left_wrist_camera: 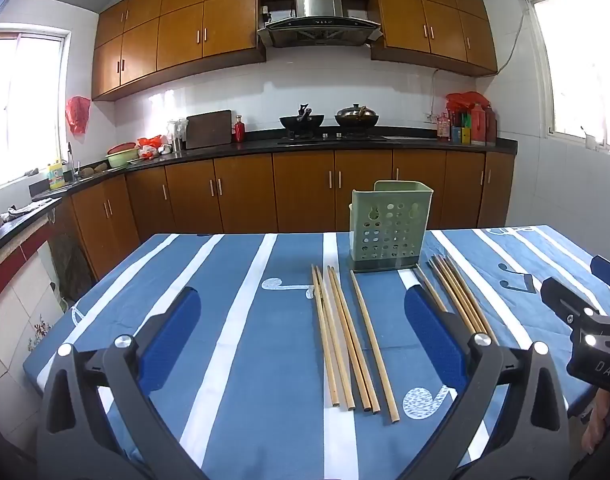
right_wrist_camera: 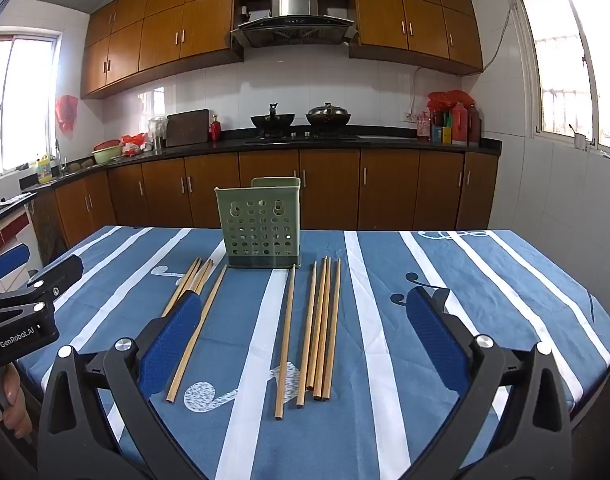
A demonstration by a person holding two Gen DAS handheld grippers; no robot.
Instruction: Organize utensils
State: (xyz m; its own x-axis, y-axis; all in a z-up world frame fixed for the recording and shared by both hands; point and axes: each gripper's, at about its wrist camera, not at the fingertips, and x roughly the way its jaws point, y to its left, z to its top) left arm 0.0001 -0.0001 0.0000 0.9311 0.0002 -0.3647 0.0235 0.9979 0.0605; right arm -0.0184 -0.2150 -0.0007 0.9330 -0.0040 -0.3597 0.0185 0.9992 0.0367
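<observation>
Both the left gripper (left_wrist_camera: 301, 312) and right gripper (right_wrist_camera: 301, 312) are hovering with jaws released; chopsticks (right_wrist_camera: 319, 328) are lying at the holder's (right_wrist_camera: 261, 226) six o'clock.

Pale matt wooden chopsticks (right_wrist_camera: 321, 328) lie on a blue-and-white striped cloth table cover (right_wrist_camera: 385, 360); the perforated green plastic utensil holder (right_wrist_camera: 261, 224) looks smooth, faintly glossy.

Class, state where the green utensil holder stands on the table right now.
The green utensil holder stands upright near the table's far edge, just beyond the tips of the chopsticks, left of centre in the right wrist view.
</observation>
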